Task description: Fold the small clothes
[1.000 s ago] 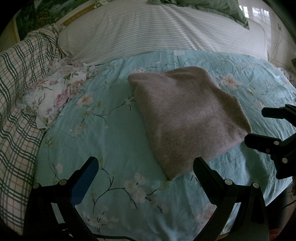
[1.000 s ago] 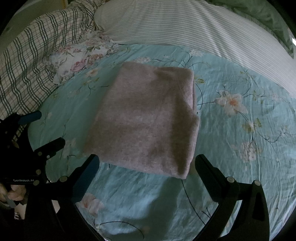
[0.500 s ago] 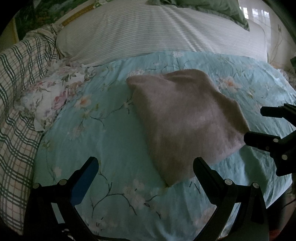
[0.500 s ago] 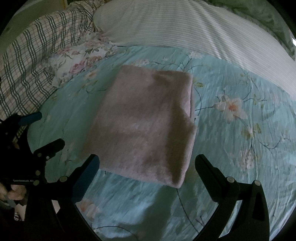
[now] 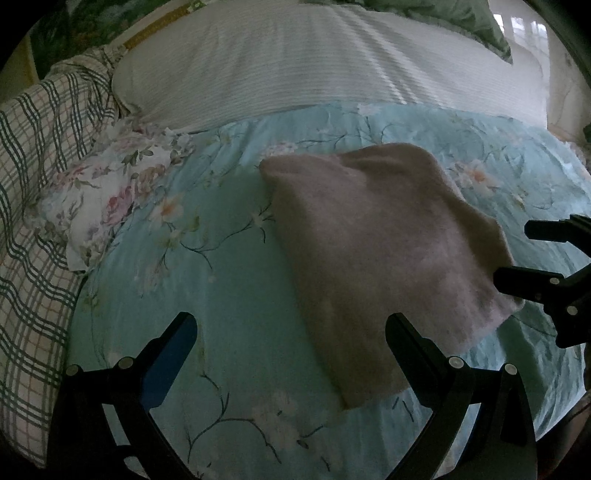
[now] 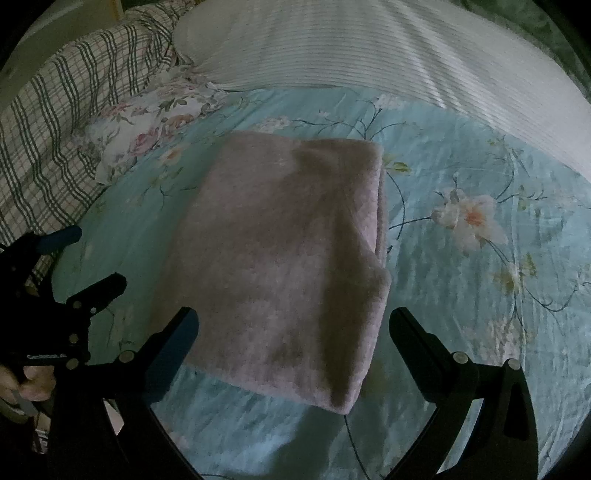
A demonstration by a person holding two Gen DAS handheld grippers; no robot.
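Left gripper point(image 5: 290, 325): hand-held, jaws spread wide apart and empty; fingers rise from 7 and 5 o'clock of the left wrist view, over the sheet, the right-hand finger overlapping the near corner of the garment in the picture. Seen from the right wrist view at 8 o'clock point(image 6: 86, 258), with the holder's hand point(image 6: 31, 380) below it.
Right gripper point(image 6: 293, 321): hand-held, jaws likewise wide apart, gripping nothing; poised above the garment's near edge. In the left wrist view it enters at 3 o'clock point(image 5: 511, 254), just beside the garment's right corner; contact cannot be told.
Floral sheet point(image 5: 207, 306): turquoise with printed blossoms and dark stems; the largest surface, bearing all below.
Striped pillow point(image 5: 303, 70): white, fine grey stripes; at 12 o'clock, along the sheet's far edge.
Plaid bedding point(image 5: 33, 184): cream with green and red check; bunched from 9 to 10 o'clock.
Green bedding point(image 5: 454, 11): a fold at 1 o'clock, beyond the pillow.
Pink garment point(image 6: 288, 254): the task's piece; soft, fuzzy, folded into a flat rectangle with stacked layers showing along its right edge. Lies at the middle of the sheet, well short of the pillow.
Floral cloth point(image 5: 99, 192): white with pink roses, crumpled; at 9 to 10 o'clock, between the plaid bedding and the garment, apart from the latter.
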